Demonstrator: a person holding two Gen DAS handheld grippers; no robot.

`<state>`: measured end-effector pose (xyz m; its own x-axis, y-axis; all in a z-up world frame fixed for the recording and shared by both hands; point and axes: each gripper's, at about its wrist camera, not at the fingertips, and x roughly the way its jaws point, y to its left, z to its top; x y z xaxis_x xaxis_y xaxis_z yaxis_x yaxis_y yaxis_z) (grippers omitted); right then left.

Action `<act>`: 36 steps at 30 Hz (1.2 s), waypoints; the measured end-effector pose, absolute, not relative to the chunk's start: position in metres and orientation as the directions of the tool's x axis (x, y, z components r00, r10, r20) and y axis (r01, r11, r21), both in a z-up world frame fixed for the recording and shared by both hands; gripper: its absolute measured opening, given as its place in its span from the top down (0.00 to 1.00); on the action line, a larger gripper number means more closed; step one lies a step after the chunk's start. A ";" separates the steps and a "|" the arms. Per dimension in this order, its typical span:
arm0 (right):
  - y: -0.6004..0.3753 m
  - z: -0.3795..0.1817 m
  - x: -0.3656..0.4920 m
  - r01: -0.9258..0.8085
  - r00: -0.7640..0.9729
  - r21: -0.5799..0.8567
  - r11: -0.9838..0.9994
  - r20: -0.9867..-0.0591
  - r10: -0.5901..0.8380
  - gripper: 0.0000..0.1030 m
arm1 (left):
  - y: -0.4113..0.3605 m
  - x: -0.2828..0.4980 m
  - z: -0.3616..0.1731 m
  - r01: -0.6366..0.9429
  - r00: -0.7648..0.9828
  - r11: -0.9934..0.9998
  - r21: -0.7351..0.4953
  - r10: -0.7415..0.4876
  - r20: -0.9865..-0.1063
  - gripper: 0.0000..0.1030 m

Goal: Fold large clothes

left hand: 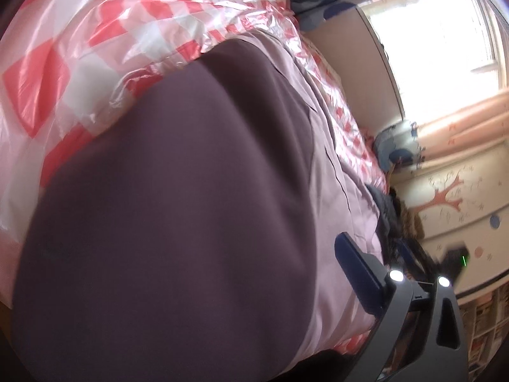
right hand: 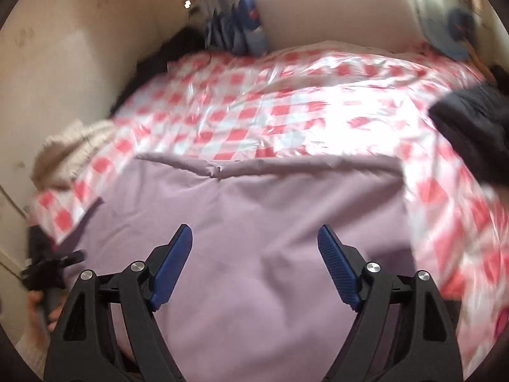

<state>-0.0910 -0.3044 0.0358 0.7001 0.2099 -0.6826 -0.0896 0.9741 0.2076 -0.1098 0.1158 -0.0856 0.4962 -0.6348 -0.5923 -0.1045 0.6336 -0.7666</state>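
Note:
A lilac garment (right hand: 254, 216) lies spread flat on the bed, its far edge folded into a straight line. My right gripper (right hand: 254, 230) hovers over its near half, blue pads wide apart with nothing between them. In the left wrist view a dark purple fold of fabric (left hand: 175, 207) sits close to the lens and hides one finger. The other finger (left hand: 356, 270) stands far out with its pad bare, so my left gripper (left hand: 254, 242) reads as open. Lilac cloth (left hand: 327, 172) runs alongside. The left gripper (right hand: 47, 264) also shows blurred at the garment's left edge.
A pink-and-white checked plastic sheet (right hand: 254, 105) covers the bed. A black garment (right hand: 470, 127) lies at the right, beige cloth (right hand: 73, 149) at the left by the wall, and blue bedding (right hand: 235, 38) at the far end under the window.

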 end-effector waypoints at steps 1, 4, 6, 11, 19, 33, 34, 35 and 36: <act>-0.292 0.028 -0.066 -0.083 0.688 0.184 0.979 -0.700 0.190 0.24 | 0.120 -0.112 -0.088 -0.112 0.502 0.620 -0.776 -0.639 -0.583 0.07; -0.271 -0.006 0.005 -0.025 0.635 0.124 0.992 -0.765 0.112 0.24 | 0.127 -0.113 -0.091 -0.115 0.511 0.595 -0.795 -0.651 -0.561 0.07; -0.271 -0.046 0.046 0.035 0.571 0.084 0.996 -0.819 0.049 0.19 | 0.130 -0.115 -0.090 -0.098 0.519 0.610 -0.786 -0.643 -0.564 0.07; -0.269 -0.080 0.059 0.054 0.505 0.064 0.997 -0.863 0.028 0.13 | 0.118 -0.112 -0.086 -0.069 0.529 0.659 -0.749 -0.612 -0.588 0.07; -0.228 -0.073 0.107 -0.033 0.494 -0.022 0.999 -0.869 -0.002 0.07 | 0.125 -0.107 -0.095 -0.136 0.551 0.603 -0.786 -0.614 -0.566 0.07; -0.214 -0.030 -0.068 -0.142 0.591 -0.034 0.989 -0.805 0.057 0.07 | 0.127 -0.102 -0.099 -0.151 0.560 0.585 -0.797 -0.614 -0.557 0.07; -0.205 -0.057 -0.071 -0.182 0.524 -0.091 0.979 -0.851 0.019 0.07 | 0.125 -0.100 -0.098 -0.152 0.561 0.586 -0.796 -0.612 -0.558 0.07; -0.204 -0.070 -0.075 -0.197 0.530 -0.093 0.976 -0.848 0.026 0.07 | 0.123 -0.099 -0.098 -0.146 0.558 0.591 -0.793 -0.613 -0.560 0.07; -0.208 -0.071 -0.077 -0.183 0.536 -0.072 0.981 -0.843 0.038 0.07 | 0.123 -0.100 -0.098 -0.147 0.560 0.602 -0.785 -0.603 -0.568 0.07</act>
<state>-0.0768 -0.2081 -0.0712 0.5364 0.0380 -0.8431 -0.1826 0.9805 -0.0720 -0.1001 0.1226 -0.0979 0.5602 -0.6033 -0.5676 -0.1467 0.6022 -0.7848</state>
